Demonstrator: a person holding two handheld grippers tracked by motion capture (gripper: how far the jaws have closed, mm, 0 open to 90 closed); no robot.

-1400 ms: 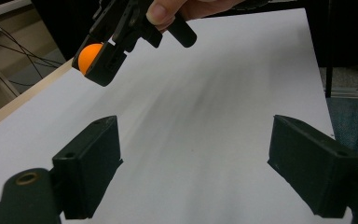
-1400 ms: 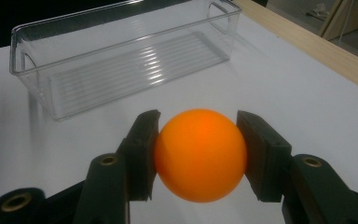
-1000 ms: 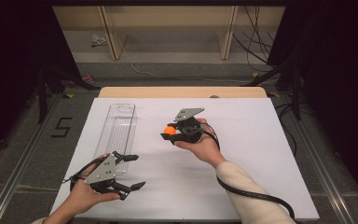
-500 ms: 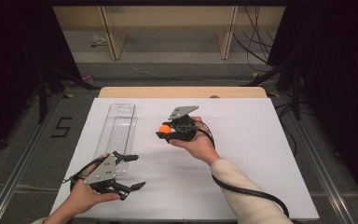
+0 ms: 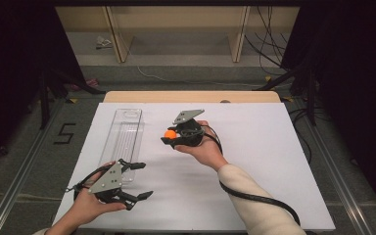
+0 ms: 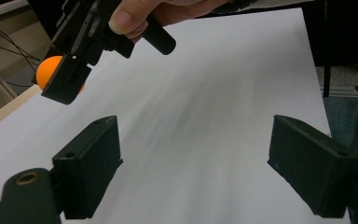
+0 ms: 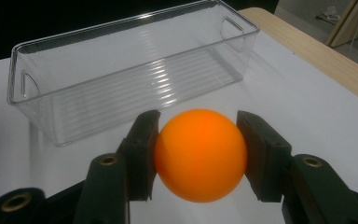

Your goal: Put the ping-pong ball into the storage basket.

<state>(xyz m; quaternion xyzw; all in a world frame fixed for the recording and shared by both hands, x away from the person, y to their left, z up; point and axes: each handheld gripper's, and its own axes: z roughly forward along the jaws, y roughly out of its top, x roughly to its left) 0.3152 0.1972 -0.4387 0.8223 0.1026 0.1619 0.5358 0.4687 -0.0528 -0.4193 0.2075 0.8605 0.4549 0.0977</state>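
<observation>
An orange ball (image 7: 200, 154) sits clamped between the two black jaws of my right gripper (image 5: 170, 136), held above the middle of the white table. The same ball (image 5: 170, 133) shows in the high view just right of a long clear plastic bin (image 5: 123, 138). In the right gripper view the bin (image 7: 121, 74) lies empty right ahead of the jaws. My left gripper (image 5: 140, 180) stands open near the front left of the table, nothing between its jaws (image 6: 214, 172). The left gripper view catches the ball (image 6: 46, 72) and the right gripper farther off at upper left.
A white sheet (image 5: 274, 161) covers the table, with a wooden edge (image 5: 191, 96) at the far side. A black cable (image 5: 254, 198) trails from the right gripper along the sleeve. Dark floor, stands and a marked "5" (image 5: 64, 133) lie to the left.
The right gripper with the ball has moved left and slightly away, toward the clear bin. The left gripper has stayed where it was, open.
</observation>
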